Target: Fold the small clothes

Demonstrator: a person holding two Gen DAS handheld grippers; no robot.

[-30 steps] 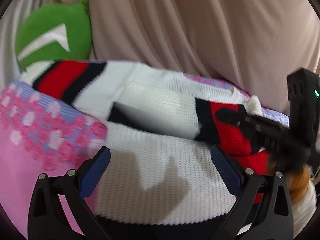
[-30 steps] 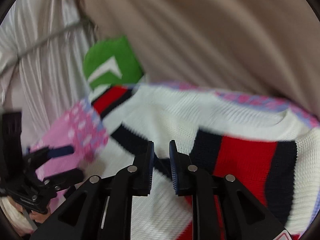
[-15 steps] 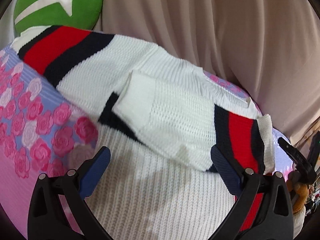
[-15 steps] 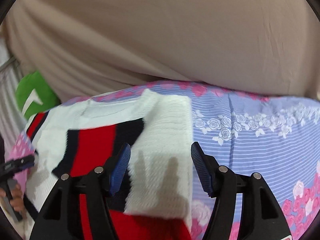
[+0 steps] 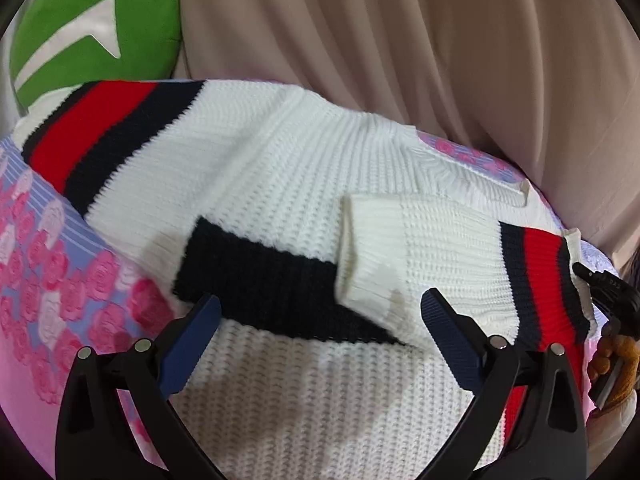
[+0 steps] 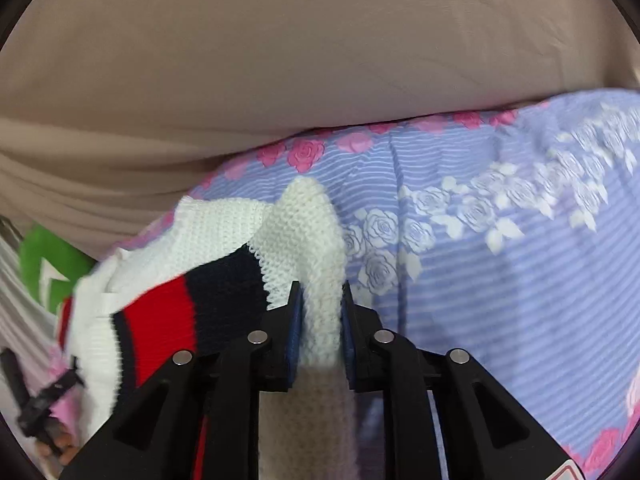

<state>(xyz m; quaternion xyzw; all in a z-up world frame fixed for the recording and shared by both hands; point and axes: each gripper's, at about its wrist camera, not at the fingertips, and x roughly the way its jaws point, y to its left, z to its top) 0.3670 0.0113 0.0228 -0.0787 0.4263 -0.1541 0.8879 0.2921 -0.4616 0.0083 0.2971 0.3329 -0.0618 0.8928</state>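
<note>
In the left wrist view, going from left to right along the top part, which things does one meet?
Green cushion → beige curtain. Below them the white knit sweater spreads across the flowered bedsheet, so neither has a clear place in this order.

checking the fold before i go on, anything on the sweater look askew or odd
One thing: the right sleeve lies folded across the sweater, while the left sleeve is spread out over the floral sheet, so the fold is lopsided. No damage visible.
</note>
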